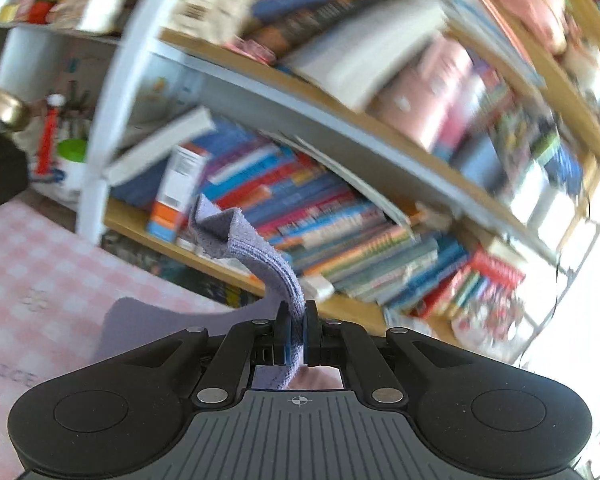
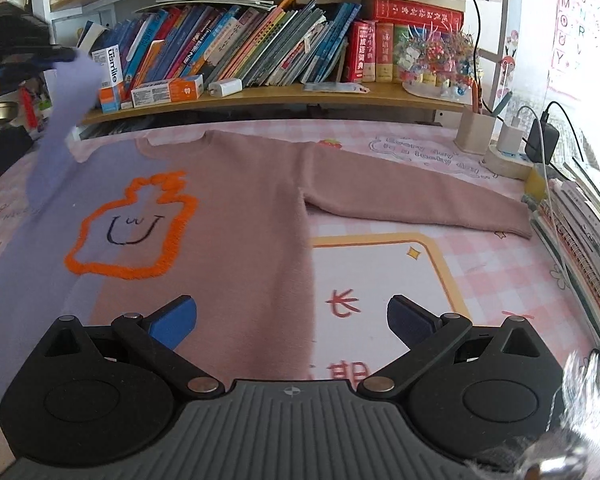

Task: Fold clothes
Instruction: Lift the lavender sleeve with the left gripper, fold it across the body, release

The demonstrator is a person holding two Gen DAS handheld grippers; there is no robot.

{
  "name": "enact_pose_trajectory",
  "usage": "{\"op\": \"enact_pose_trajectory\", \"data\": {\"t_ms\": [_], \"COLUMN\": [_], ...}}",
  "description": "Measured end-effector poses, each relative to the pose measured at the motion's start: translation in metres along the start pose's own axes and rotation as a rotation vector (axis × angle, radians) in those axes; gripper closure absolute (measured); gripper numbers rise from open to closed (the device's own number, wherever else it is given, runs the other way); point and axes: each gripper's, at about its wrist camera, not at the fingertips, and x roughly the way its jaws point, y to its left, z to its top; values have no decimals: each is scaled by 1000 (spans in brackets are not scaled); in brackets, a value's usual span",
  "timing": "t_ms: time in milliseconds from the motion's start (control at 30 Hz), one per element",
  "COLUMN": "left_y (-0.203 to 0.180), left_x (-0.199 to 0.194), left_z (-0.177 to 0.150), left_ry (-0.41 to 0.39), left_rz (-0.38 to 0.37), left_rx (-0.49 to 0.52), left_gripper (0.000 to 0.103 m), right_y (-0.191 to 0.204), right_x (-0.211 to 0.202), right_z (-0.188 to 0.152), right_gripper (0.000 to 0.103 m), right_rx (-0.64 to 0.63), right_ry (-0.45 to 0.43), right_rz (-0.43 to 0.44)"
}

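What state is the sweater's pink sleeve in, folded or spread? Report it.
Spread. The pink sleeve lies flat and straight on the checked cloth, reaching toward the books, with no fold in it.

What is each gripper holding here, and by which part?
Left gripper pinches the lilac-and-pink knitted sweater's lilac sleeve cuff. Right gripper holds nothing.

One sweater (image 2: pixel 236 216), two-tone, two sleeves: one lifted (image 2: pixel 66 120), one flat (image 2: pixel 416 196). Two grippers: left (image 1: pixel 296 336), right (image 2: pixel 292 320). Two boxes on shelf (image 2: pixel 168 90). One white charger (image 2: pixel 225 87). Books: too many to count.
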Motion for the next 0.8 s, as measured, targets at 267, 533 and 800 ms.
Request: {"op": "enact_pose_trajectory", "data": {"t_ms": [267,533,800], "left_y": [-31,-54,-111], "left_x": [44,80,28], "left_z": [-40,-79,-103], "left_ry": [104,267,281], "left_rz": [86,179,-121], "left_rx": [99,192,357], "left_gripper": [100,71,33], "right_y": [-36,-52,-48], "right_x": [1,1,8], "right_z": [-10,-16,-13], "right_gripper": [0,0,0], "right_rx": [28,21,-8], "right_ry": [35,62,69], "right_rz": [-8,-14,36]}}
